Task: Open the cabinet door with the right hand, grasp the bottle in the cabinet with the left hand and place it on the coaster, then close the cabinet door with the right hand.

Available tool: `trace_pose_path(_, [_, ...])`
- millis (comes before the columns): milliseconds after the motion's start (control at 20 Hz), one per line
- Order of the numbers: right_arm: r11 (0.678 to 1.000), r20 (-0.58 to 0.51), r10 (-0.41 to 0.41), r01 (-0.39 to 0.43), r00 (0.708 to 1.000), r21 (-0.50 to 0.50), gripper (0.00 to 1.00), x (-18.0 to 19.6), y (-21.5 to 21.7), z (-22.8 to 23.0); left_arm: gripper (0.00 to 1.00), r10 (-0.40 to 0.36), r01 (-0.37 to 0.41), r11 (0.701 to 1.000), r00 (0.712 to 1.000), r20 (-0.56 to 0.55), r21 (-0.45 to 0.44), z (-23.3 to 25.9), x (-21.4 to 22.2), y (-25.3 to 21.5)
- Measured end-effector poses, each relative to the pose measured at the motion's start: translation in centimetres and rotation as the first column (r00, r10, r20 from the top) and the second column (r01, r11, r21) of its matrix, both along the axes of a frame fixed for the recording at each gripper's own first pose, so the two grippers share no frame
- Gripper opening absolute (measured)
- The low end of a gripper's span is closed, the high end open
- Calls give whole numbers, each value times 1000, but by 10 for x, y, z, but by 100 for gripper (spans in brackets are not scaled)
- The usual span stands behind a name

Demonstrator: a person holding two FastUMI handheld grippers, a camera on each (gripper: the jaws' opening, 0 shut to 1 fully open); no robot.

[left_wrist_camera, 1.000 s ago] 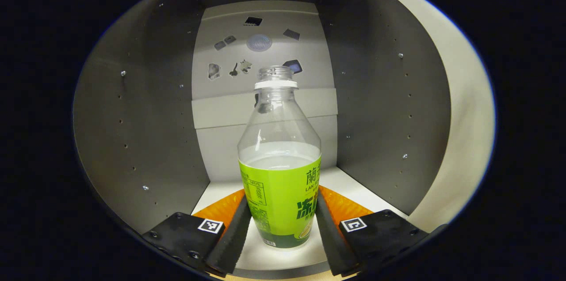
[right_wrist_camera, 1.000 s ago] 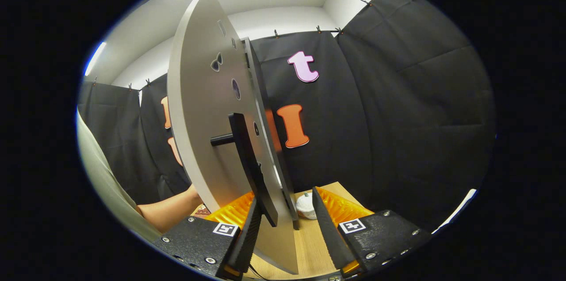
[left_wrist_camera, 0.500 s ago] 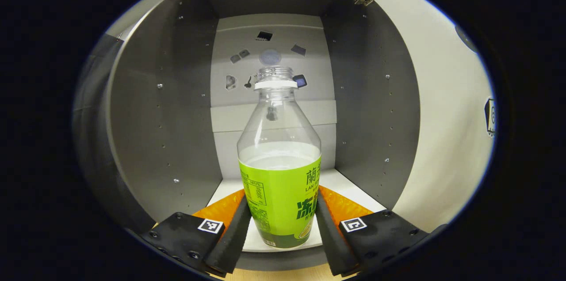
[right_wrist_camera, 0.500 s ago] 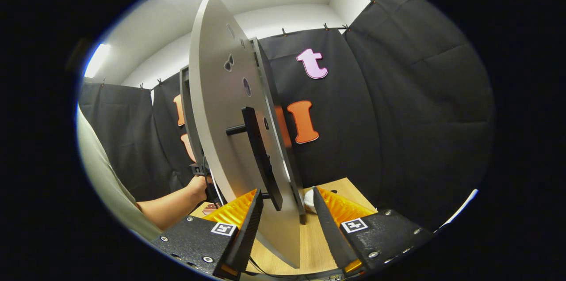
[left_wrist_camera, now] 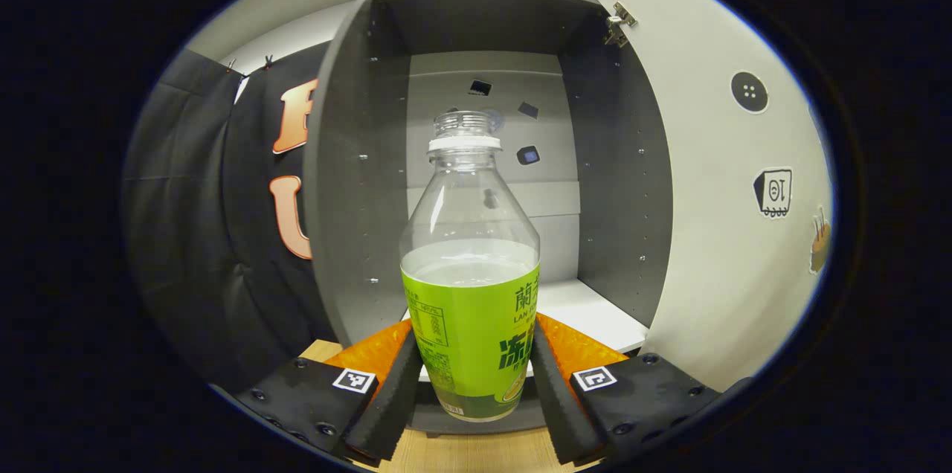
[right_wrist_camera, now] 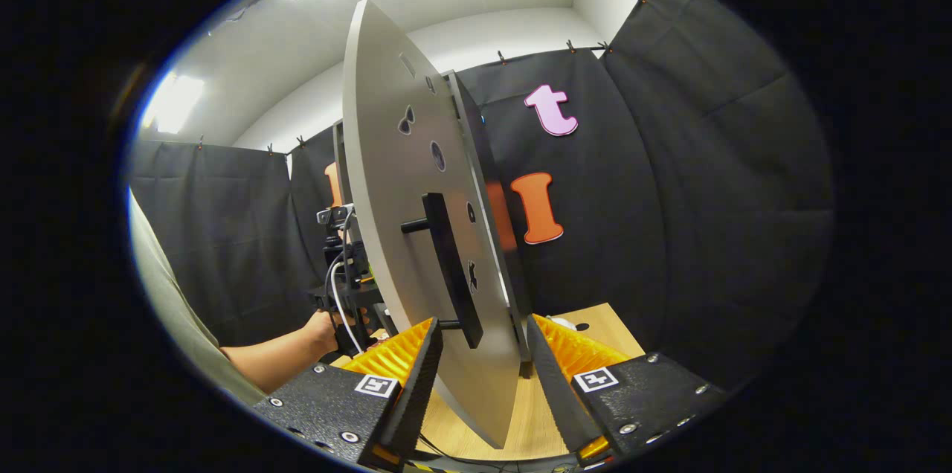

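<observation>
Drawn back out of the cabinet point(left_wrist_camera: 476, 27), the left gripper point(left_wrist_camera: 476, 376) clamps the green-labelled bottle point(left_wrist_camera: 470, 287) before the shelf, coaster placement pending, while the right gripper point(right_wrist_camera: 476, 376) straddles the open door point(right_wrist_camera: 416, 250) unclamped.

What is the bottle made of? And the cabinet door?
The bottle looks like clear, glossy plastic: you can see the cabinet's back wall through its top half, and a shiny green label wraps the lower half. The cabinet door looks like painted board, smooth and matte pale grey, though the inside material is a guess.
</observation>
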State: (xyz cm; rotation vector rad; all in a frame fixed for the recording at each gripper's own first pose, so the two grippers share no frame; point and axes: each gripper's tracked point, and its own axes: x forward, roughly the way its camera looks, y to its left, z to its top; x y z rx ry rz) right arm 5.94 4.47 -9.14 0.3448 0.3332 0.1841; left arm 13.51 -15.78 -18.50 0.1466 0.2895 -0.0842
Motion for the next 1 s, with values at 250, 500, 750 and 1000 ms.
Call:
trace_pose_path(250, [998, 6, 55, -55, 998, 9, 71, -2, -3, 0, 80, 87, -87, 996, 996, -4, 20, 3, -60, 45])
trace_pose_path(500, [996, 15, 88, -88, 996, 34, 71, -2, -7, -1, 79, 186, -185, 982, 982, -21, 39, 1, -109, 86])
trace_pose_path(750, [997, 24, 71, -71, 997, -5, 71, 4, -9, 0, 82, 230, -229, 973, 973, -22, 31, -5, -135, 111])
trace_pose_path(1000, [999, 51, -23, 24, 998, -26, 71, 16, -7, 9, 80, 204, -204, 977, 979, 14, 56, -10, -151, 130])
